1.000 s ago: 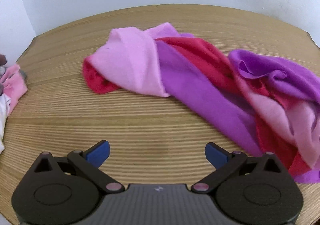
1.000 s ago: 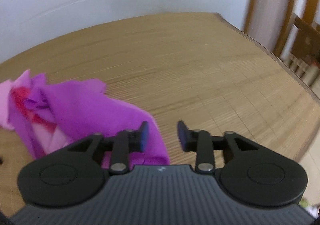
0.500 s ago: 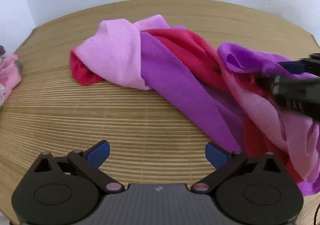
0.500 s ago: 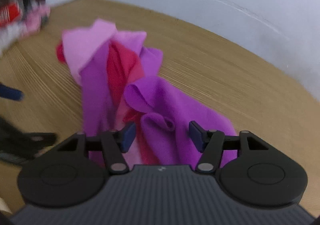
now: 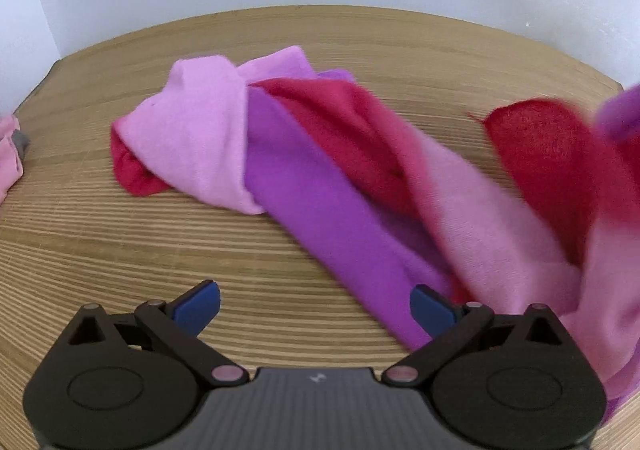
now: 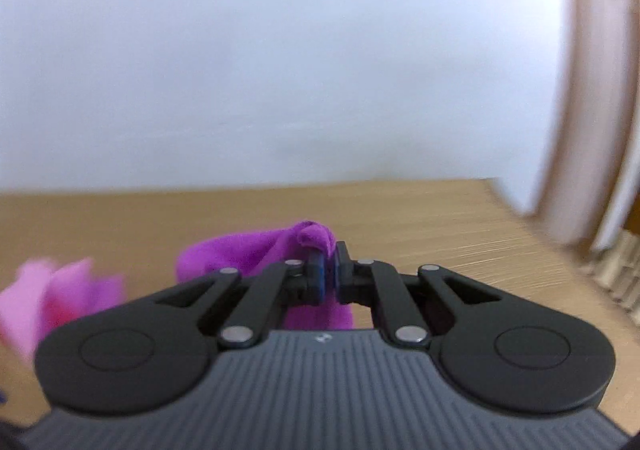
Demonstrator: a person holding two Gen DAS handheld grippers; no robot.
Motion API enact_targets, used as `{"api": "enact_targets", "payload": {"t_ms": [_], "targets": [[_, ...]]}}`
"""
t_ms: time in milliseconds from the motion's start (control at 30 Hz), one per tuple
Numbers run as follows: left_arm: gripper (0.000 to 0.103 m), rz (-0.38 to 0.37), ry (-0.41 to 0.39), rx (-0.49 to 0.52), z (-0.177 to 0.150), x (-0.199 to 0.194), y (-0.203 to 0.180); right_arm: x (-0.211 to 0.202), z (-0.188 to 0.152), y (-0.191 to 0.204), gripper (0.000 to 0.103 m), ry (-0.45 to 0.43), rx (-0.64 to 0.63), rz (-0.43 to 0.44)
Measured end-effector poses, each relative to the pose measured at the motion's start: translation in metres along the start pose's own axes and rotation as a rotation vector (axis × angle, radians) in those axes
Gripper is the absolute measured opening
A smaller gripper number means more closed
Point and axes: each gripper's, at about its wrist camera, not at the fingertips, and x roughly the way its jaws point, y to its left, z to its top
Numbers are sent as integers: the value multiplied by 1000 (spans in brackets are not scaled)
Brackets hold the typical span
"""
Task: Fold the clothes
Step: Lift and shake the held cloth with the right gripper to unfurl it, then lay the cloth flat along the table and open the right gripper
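Note:
A crumpled garment [image 5: 320,185] in pink, purple and red stripes lies across the wooden table [image 5: 120,258]. Its right end is raised off the table and blurred at the frame's edge. My left gripper [image 5: 316,304] hovers open above bare wood, its right fingertip just over the purple stripe. In the right wrist view my right gripper [image 6: 328,270] is closing, its blue pads pinching a purple fold of the garment [image 6: 280,246] held above the table. The rest of the cloth hangs to the left, blurred.
Another pink piece of clothing [image 5: 10,153] lies at the table's far left edge. A white wall stands behind the table. A wooden frame [image 6: 592,89] rises at the right, beyond the table's end.
My right gripper swung over the garment's purple end, its jaws came together on a fold and it lifted that end. My left gripper crept slightly across the table, still open.

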Motion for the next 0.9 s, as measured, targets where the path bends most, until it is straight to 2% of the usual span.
{"api": "enact_targets", "payload": {"t_ms": [100, 200, 267, 300, 333, 433, 467, 567, 633, 700, 733, 800, 900], "targets": [[103, -2, 12, -9, 4, -3, -15, 9, 4, -68, 8, 0, 43, -144], [103, 12, 30, -15, 4, -5, -29, 13, -6, -146, 8, 17, 49, -324], [103, 20, 43, -19, 0, -7, -38, 31, -21, -187, 8, 66, 44, -461], [103, 20, 50, -19, -2, -7, -42, 42, -31, -208, 10, 127, 37, -501], [103, 22, 57, -18, -4, -8, -46, 55, -41, -225, 10, 209, 28, -499], [103, 46, 67, -19, -10, -13, -52, 80, -72, -250, 16, 395, 24, -386], [103, 48, 67, -24, -11, -16, -53, 82, -79, -253, 19, 409, 1, -349], [103, 64, 59, -42, -10, -22, -58, 80, -79, -229, 32, 334, -82, -154], [103, 75, 51, -44, -10, -25, -66, 82, -77, -210, 48, 286, -135, 10], [103, 78, 38, -42, -5, -26, -72, 95, -68, -184, 60, 273, -211, 157], [103, 79, 29, -36, -2, -26, -76, 102, -64, -171, 62, 267, -249, 228], [103, 89, 9, -20, 4, -25, -85, 132, -64, -151, 62, 256, -343, 293], [103, 116, -3, 13, 12, -20, -100, 186, -65, -134, 62, 294, -410, 322]]}}
